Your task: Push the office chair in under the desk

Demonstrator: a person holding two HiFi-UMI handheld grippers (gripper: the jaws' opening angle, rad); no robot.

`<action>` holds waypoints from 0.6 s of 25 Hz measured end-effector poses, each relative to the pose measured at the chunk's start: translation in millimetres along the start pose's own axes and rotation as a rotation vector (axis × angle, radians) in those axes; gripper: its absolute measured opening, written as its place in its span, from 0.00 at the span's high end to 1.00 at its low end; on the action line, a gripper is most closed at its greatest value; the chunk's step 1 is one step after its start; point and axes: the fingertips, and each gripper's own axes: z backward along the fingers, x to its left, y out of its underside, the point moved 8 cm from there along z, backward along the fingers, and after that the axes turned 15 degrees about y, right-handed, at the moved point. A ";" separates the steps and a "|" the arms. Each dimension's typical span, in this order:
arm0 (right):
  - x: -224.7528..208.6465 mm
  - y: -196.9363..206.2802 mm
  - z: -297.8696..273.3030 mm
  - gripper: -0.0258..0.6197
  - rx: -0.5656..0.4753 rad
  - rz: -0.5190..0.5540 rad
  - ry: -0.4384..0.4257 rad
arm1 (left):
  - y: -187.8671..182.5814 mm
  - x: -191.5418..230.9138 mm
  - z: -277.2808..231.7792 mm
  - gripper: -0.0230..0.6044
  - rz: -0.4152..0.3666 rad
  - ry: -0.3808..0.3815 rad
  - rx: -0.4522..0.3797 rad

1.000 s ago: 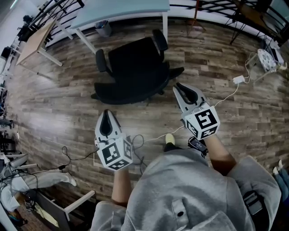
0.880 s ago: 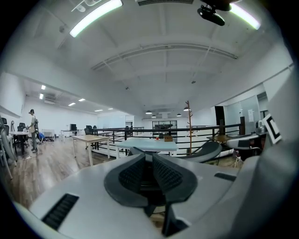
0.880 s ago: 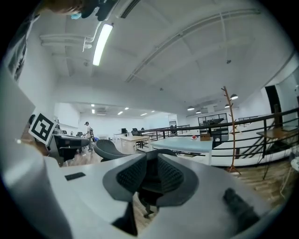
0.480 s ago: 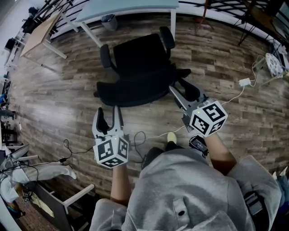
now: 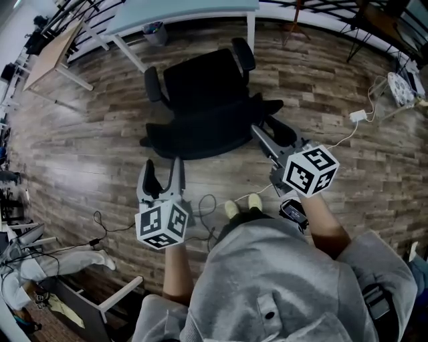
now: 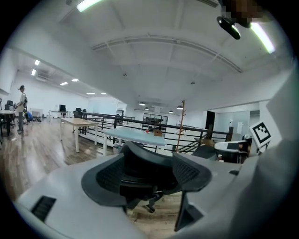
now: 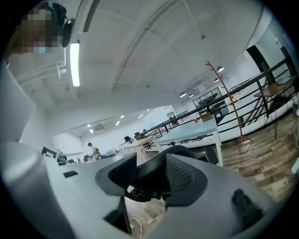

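The black office chair (image 5: pixel 204 100) stands on the wood floor with its back toward me, in front of the pale blue desk (image 5: pixel 187 10). It sits out from under the desk. My left gripper (image 5: pixel 163 167) hovers just short of the chair's back at its left. Its jaws are opening with nothing between them. My right gripper (image 5: pixel 271 132) is close to the chair's right rear, its jaws also opening and empty. The left gripper view frames the chair (image 6: pixel 140 163) between the pads (image 6: pixel 110 179). In the right gripper view the chair (image 7: pixel 180 150) and the desk (image 7: pixel 191 132) lie ahead.
A wooden-top table (image 5: pixel 50 57) stands at the upper left and a waste bin (image 5: pixel 152 30) sits under the desk. Cables (image 5: pixel 107 224) and a white adapter (image 5: pixel 355 115) lie on the floor. Black railings run behind the desk. A person (image 6: pixel 21 105) stands far off.
Both grippers' jaws went from shut to spread apart. Both grippers have moved slightly closer to the chair's back, the right one tilting up.
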 end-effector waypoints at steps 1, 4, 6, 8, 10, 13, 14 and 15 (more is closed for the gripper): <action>0.6 0.8 -0.5 0.66 0.002 -0.014 0.007 | 0.2 2.7 0.3 0.47 0.015 0.025 0.006; 4.3 3.6 -4.6 0.66 0.021 -0.064 0.018 | 0.8 7.0 -2.6 0.41 0.023 0.115 0.060; 6.7 4.4 -9.0 0.65 0.032 -0.108 0.018 | -0.8 10.9 -7.7 0.41 0.030 0.158 0.082; 8.5 2.1 -14.8 0.65 0.049 -0.152 0.012 | -3.0 17.4 -12.5 0.40 0.083 0.195 0.084; 10.2 2.0 -17.0 0.63 0.088 -0.187 0.003 | 0.2 20.9 -14.2 0.40 0.162 0.240 0.090; 13.2 8.9 -19.3 0.62 0.136 -0.275 -0.027 | 2.1 22.0 -22.6 0.40 0.230 0.324 0.089; 15.3 9.9 -22.9 0.62 0.147 -0.312 -0.043 | -0.5 22.3 -28.2 0.40 0.239 0.346 0.078; 18.5 10.4 -27.1 0.62 0.160 -0.343 -0.059 | -3.1 23.3 -33.9 0.40 0.259 0.360 0.062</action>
